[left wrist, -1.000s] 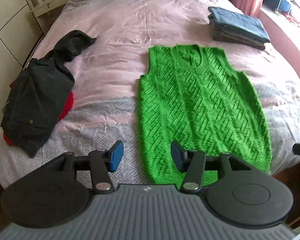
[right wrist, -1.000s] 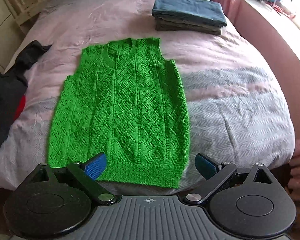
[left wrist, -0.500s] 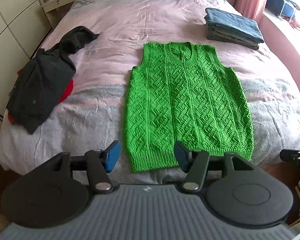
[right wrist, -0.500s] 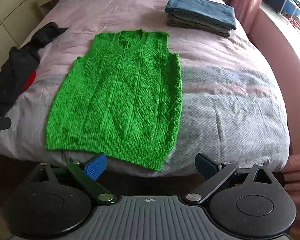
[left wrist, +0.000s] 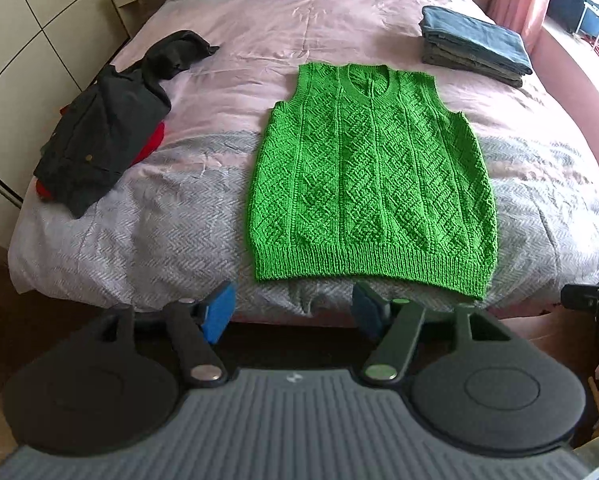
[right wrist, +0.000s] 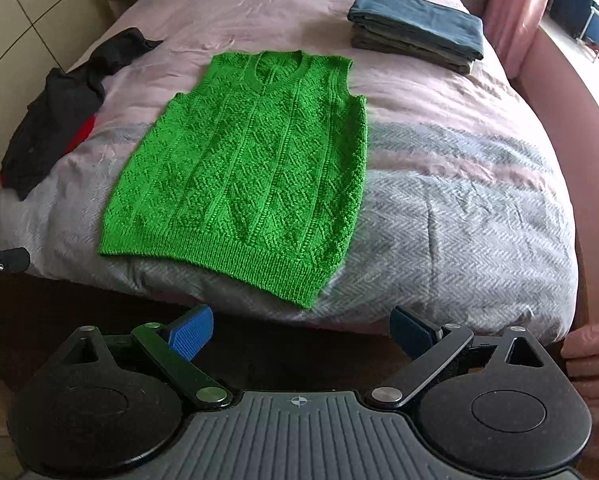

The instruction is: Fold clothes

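A green knitted vest (left wrist: 373,184) lies spread flat and face up on the bed (left wrist: 167,232), neckline toward the far end and ribbed hem at the near edge of the mattress, where it curls slightly over the side; no fold has been put into it yet. At the far right of the bed sits a neat stack of folded clothes (left wrist: 475,46), blue on top, which I take to be garments already finished. On the left side lies a loose heap of dark clothing (left wrist: 99,136) with something red (left wrist: 151,146) showing beneath it, apparently waiting its turn. So the work looks partly done: some pieces stacked, the vest laid out ready, and at least the dark heap left. The left hand-held gripper (left wrist: 295,312) hangs just short of the bed's near edge in front of the vest's hem, released, its blue pads spread wide and holding nothing. The right hand-held gripper (right wrist: 301,330) is likewise released and empty, off the bed below the hem's right corner, with the person's fingers (right wrist: 591,360) visible at its side. The likely next step is to take the vest by its hem corners or one side and bring it over on itself; the thick knit should fold softly rather than crease sharply
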The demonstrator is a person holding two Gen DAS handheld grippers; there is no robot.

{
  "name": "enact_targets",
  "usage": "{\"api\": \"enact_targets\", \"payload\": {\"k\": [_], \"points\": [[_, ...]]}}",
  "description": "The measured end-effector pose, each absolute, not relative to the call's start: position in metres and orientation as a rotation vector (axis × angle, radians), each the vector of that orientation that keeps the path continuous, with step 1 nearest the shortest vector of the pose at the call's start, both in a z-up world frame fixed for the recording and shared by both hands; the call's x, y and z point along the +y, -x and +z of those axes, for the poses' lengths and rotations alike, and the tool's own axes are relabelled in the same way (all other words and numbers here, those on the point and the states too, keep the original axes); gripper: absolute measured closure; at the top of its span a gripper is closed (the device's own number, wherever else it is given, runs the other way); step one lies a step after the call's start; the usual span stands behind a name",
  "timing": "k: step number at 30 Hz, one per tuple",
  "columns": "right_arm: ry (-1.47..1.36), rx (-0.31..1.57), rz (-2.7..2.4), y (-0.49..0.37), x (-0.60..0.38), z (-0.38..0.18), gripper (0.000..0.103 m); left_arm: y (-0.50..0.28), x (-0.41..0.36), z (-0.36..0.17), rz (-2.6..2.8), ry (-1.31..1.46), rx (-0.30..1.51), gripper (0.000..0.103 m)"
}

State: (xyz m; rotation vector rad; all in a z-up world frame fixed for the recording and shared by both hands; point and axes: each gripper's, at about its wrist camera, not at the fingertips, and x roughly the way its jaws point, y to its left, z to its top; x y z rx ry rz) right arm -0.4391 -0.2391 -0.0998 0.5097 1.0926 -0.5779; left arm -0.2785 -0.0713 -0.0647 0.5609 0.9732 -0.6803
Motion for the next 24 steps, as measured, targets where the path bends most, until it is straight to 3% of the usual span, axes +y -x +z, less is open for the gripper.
{"api": "enact_targets", "payload": {"k": [24], "points": [[-0.539,1.105,-0.570,0.442,-0.259,-0.106,0.006,0.283,-0.097,-0.070,-0.689,-0.596,0.984,0.038]]}}
